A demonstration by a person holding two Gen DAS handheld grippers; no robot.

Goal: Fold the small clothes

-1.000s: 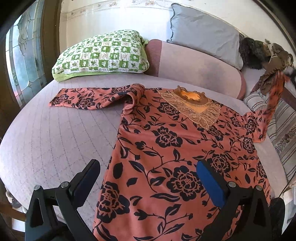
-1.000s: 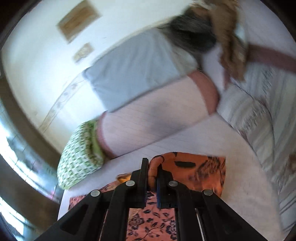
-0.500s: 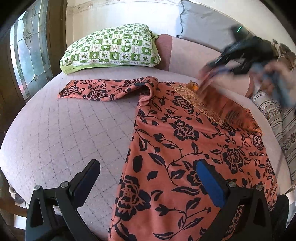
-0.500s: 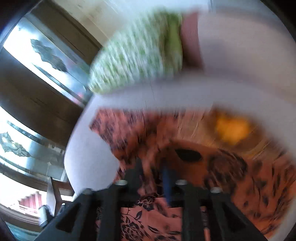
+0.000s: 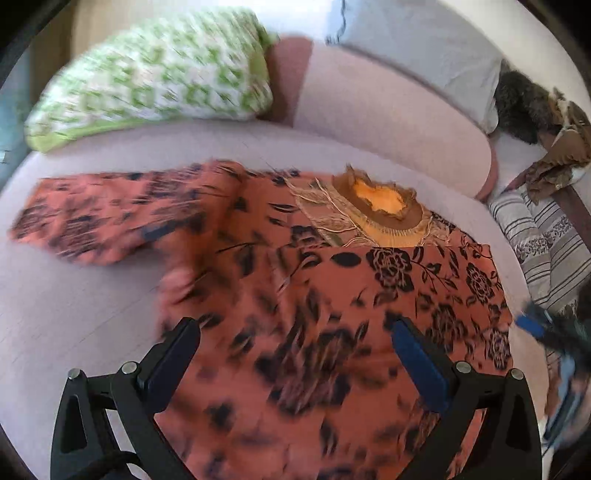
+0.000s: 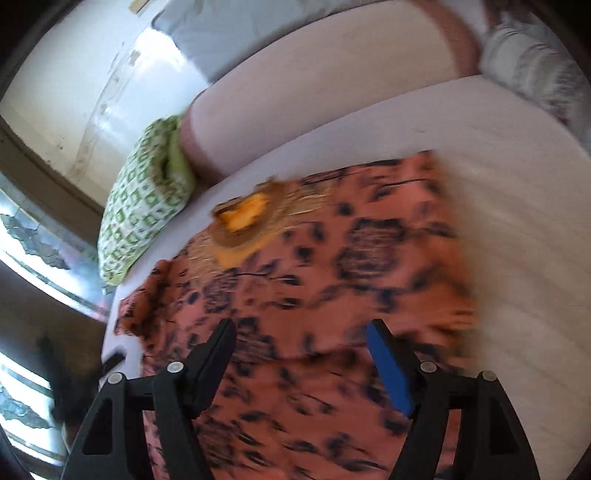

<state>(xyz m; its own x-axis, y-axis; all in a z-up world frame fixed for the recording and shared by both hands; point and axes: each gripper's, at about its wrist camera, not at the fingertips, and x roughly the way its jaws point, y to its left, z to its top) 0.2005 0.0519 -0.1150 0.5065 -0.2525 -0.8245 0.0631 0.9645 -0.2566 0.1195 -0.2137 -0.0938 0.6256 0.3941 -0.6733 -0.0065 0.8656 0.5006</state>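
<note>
Since one sleeve [image 5: 428, 269] lies folded over the dress [image 5: 295, 332], the right gripper [image 6: 301, 343] has just spread its jaws, nothing between them; the left gripper [image 5: 295, 343] gapes empty too.

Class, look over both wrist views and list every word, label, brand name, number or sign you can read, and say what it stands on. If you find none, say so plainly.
None: no readable text in either view.
The floral garment carries only a flower print; no tag shows.
The green checked pillow has small motifs, blurred, not readable as letters.
The striped cloth shows stripes and a pattern only.
A framed piece on the wall is cut off at the frame's edge and unreadable.
</note>
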